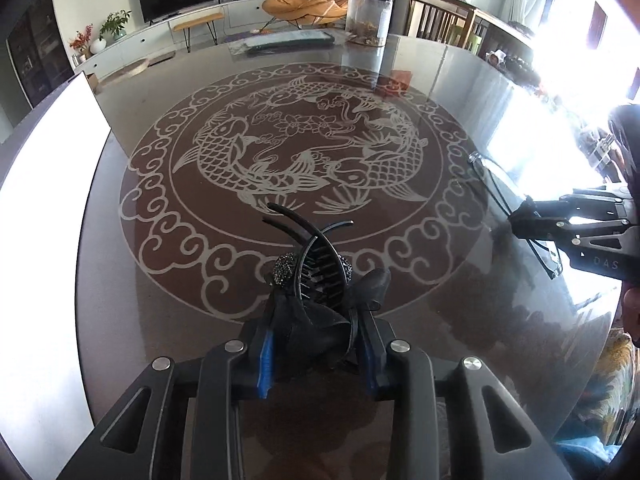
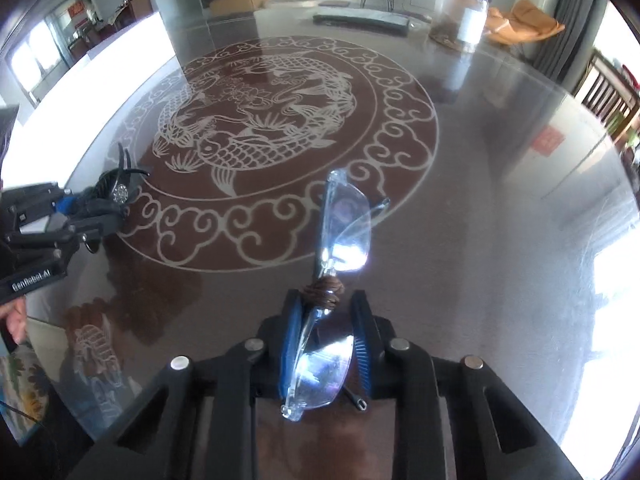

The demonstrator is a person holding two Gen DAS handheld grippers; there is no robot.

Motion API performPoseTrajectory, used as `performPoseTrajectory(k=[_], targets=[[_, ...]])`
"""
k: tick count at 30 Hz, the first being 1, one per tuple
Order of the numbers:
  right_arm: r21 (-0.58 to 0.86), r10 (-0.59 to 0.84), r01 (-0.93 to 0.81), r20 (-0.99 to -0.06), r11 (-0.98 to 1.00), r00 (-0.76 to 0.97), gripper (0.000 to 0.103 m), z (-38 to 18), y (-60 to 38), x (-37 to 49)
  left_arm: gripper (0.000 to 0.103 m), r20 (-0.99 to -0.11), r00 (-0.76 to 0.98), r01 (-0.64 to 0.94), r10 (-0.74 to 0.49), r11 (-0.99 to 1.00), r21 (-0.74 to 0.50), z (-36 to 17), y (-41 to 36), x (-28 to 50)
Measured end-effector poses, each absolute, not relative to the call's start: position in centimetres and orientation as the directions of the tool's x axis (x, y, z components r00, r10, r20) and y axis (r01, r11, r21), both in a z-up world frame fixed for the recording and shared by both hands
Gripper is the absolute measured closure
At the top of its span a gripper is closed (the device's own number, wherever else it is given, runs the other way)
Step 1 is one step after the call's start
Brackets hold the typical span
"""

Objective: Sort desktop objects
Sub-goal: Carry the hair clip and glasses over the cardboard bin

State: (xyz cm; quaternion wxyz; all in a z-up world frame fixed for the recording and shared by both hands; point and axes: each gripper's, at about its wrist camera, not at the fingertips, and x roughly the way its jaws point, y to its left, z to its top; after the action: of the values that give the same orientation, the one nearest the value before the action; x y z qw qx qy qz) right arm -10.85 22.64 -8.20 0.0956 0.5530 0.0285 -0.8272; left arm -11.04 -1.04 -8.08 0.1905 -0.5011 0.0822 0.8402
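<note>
The left gripper [image 1: 316,344] has its blue-padded jaws closed on a black hair claw clip with a fabric bow and rhinestone studs [image 1: 316,280], held above the near edge of the round glass tabletop with an etched fish medallion [image 1: 160,292]. The right gripper [image 2: 326,336] clamps a pair of clear plastic safety glasses [image 2: 344,220] by the frame, the lenses standing on edge above the glass, a brown cord wound around the bridge. Farther out, at the table's far side, stand a tall clear plastic canister with a dark lid [image 1: 369,16] and a flat dark tray [image 1: 288,42] beside it.
</note>
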Motion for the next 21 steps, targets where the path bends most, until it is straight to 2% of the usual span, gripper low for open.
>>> performPoseTrajectory(k=[9, 14, 17, 21], targets=[[0.109, -0.182, 0.197, -0.898, -0.974, -0.401, 0.077, -4.4, 23.4, -9.0, 0.07, -0.8, -0.5, -0.36, 0.332, -0.92, -0.157, -4.7, -3.7, -6.8], [0.142, -0.238, 0.242, -0.867, -0.96, -0.438, 0.077, -0.5, 20.7, -9.8, 0.07, -0.734, -0.558, -0.347, 0.387, -0.912, -0.217, 0.2, -6.6, -5.6], [0.154, -0.289, 0.305, -0.833, -0.94, -0.472, 0.077, 2.9, 17.1, -10.8, 0.07, -0.695, -0.611, -0.322, 0.378, -0.921, -0.218, 3.7, -10.1, -4.9], [0.18, -0.403, 0.437, -0.77, -0.881, -0.495, 0.077, 8.2, 9.1, -12.5, 0.07, -0.672, -0.676, -0.227, 0.303, -0.953, -0.202, 7.3, -16.8, -4.4]])
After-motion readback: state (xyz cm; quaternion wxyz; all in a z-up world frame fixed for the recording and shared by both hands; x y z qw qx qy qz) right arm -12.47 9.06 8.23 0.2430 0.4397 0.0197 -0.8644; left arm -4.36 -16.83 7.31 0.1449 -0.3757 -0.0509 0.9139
